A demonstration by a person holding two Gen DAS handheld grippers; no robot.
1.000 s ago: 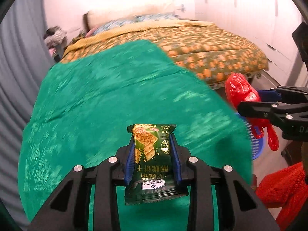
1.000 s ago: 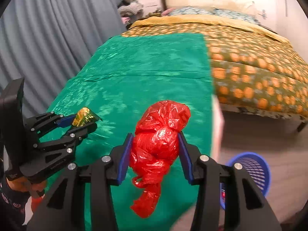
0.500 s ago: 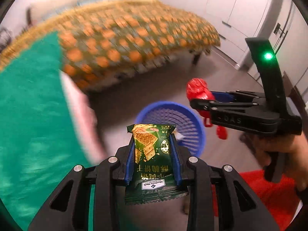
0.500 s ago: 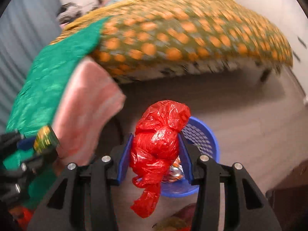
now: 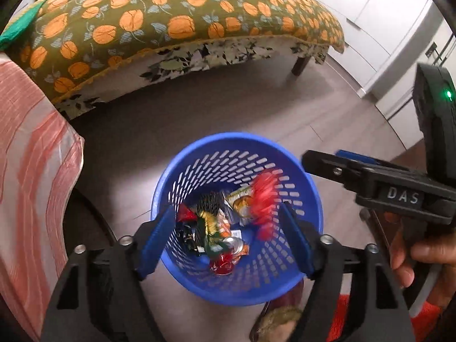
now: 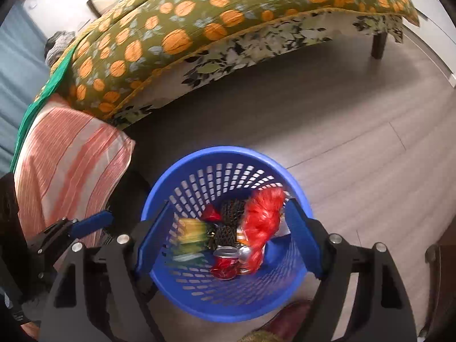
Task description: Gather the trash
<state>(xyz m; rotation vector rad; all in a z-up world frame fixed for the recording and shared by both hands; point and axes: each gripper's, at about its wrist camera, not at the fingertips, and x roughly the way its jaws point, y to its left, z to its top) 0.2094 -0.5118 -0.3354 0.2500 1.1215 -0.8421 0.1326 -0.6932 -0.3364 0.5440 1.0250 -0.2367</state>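
Both handheld tools hang over a blue perforated basket standing on the grey wood floor, near the foot of a bed with an orange-and-green patterned bedspread. The left tool has just been opening its jaws and now stands released, nothing between its blue pads; the green cracker packet it carried a second ago is gone from its grip and shows as a blurred green-and-yellow shape dropping at the left side of the basket. The right tool has likewise just been opening and is empty; its crumpled red plastic bag, smeared by motion, is falling inside the basket at the right. Under both lie earlier pieces: a crushed red can, a dark mesh wad and foil wrappers. A pink striped cloth hangs at the left edge. Judging by this, both items are delivered, and this round of collecting looks finished; the hands are free to fetch any more trash.
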